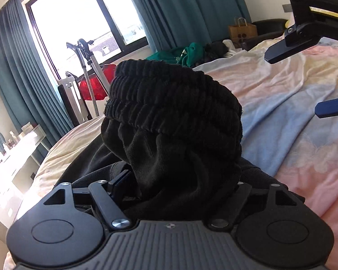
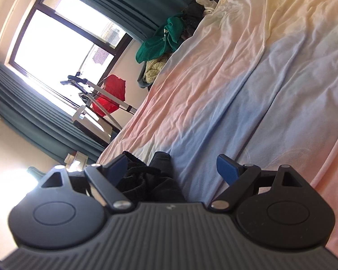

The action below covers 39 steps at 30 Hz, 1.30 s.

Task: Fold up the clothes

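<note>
1. The left gripper (image 1: 180,180) is held low over the bed (image 1: 293,117), tongs drawn in on a bunched black garment (image 1: 173,117) whose ribbed waistband stands up right before its camera; only one blue fingertip (image 1: 121,180) shows beside the cloth.
2. The right gripper (image 2: 175,168) is rolled sideways, so window and bed run on a slant in its view. Its tongs stand wide apart and hold nothing, blue pads (image 2: 226,168) bare above the pastel sheet.
3. From the left wrist view the right gripper (image 1: 304,78) is seen up at the right, off the sheet, fingers spread.
4. Only the right wrist view shows the garment (image 2: 146,180) from its side, a dark heap just under and behind its left finger, by the near edge of the bed.
5. That view alone shows a cream knitted thing (image 2: 154,69) below the green clothing (image 2: 160,42) at the bed's far edge; the paper bag (image 1: 242,31) is plain only from the left.
6. Most of the wrinkled sheet ahead lies open; the window-side edge drops toward a garment steamer (image 2: 97,90) and teal curtains (image 1: 15,72).
</note>
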Available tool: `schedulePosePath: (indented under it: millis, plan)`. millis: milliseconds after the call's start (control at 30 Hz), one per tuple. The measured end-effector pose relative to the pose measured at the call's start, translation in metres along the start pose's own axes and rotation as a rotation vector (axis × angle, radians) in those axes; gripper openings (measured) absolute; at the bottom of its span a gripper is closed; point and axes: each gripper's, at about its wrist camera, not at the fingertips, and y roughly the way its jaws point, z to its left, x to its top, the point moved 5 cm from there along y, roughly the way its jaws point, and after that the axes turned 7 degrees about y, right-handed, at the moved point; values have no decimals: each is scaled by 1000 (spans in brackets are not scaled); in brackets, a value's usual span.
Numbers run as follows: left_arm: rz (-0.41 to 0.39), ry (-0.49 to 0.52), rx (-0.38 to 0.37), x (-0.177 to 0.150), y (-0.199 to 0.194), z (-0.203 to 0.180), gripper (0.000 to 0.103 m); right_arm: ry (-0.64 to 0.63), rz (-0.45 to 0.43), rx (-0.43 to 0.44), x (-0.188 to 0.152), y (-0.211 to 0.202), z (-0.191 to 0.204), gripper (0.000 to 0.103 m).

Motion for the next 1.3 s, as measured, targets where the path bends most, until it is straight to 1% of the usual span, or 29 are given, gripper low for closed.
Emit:
schedulePosePath:
  millis: [67,100,167,233,300,367,467,567,633,700,767,833,900,933,967,1000,1100,1167,1233,1267,1300]
  plan:
    - [-5,18,-16,-2,-7,-3,86,-6,21,19,-3,2,4,89]
    - [-8,28,-23,-3,-11,-4,86,-2,41,36,-5,4,6,89]
    - [-2,36,-25,-10,-18,2,92,17,93,79,-11,10,10,89]
    - [5,34,-31,-18,-27,11,92,32,145,118,-19,15,14,89]
    - [5,7,-25,-32,-38,27,92,27,178,129,-27,20,18,89]
    - [2,-28,-14,-45,-46,42,95,13,201,128,-34,23,21,89]
    - [-2,-82,3,-64,-58,66,95,-3,205,141,-40,25,27,89]
    - [-6,-135,19,-84,-70,89,95,-24,151,172,-41,20,37,89]
    - [-9,-171,30,-97,-78,105,95,-62,145,210,-44,16,47,89]
    - [-12,-206,41,-110,-86,121,97,-127,168,201,-52,19,56,89]
    - [-15,-242,52,-123,-93,136,98,-226,165,134,-62,24,62,89]
    - [-23,-250,63,-127,-98,144,99,-282,161,49,-69,31,63,89]
    - [-27,-258,56,-128,-102,147,99,-267,145,18,-72,38,59,90]
    - [-31,-268,51,-128,-103,148,99,-256,142,8,-72,41,57,92]
    - [-33,-278,47,-130,-104,149,99,-247,141,-1,-71,45,55,97]
    - [-33,-287,44,-132,-104,151,99,-227,146,-10,-71,49,50,98]
    - [-38,-302,44,-133,-102,155,99,-97,185,21,-71,58,31,98]
    - [-43,-311,47,-134,-101,156,99,-56,195,54,-71,61,27,99]
    - [-51,-321,49,-135,-100,158,99,-93,194,83,-73,62,36,100]
    - [-55,-325,51,-136,-99,158,99,-135,183,95,-75,60,44,100]
    - [-60,-330,52,-136,-98,159,99,-183,165,103,-78,57,52,88]
